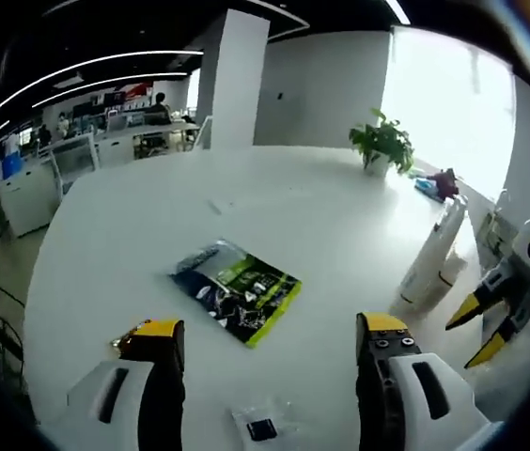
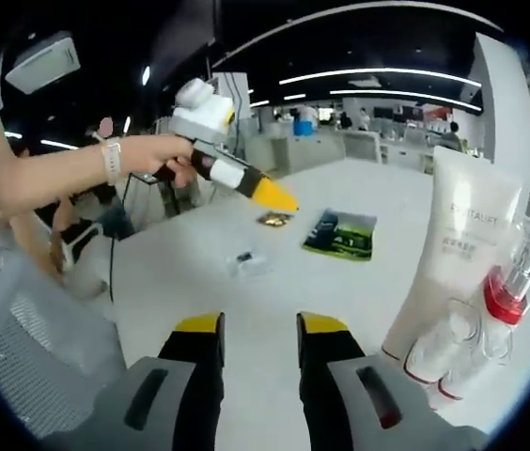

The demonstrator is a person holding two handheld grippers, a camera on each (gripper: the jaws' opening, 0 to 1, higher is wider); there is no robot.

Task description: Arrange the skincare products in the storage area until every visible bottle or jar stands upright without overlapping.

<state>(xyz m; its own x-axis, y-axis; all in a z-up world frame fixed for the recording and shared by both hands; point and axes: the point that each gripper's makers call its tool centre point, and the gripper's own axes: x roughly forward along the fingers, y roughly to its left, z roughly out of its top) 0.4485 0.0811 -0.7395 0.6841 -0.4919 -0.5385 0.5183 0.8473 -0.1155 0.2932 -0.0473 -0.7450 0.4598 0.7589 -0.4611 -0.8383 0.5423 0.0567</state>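
Office desks and ceiling light strips are seen behind a broad white worktop (image 1: 321,216). On it, from left to right in the left gripper view, lie a green-and-black packet (image 1: 239,289), then, at the right edge, a tall white tube (image 1: 431,254) standing upright, with the right tongs (image 1: 480,331) held apart just beside it. The left tongs (image 1: 270,343) are apart and empty. The tube is judged light, smooth and squeezable, best taken low on its body. Small clear red-banded bottles (image 2: 505,296), likely fragile, are made out against the tube in the right gripper view, with the right tongs (image 2: 259,331) empty.
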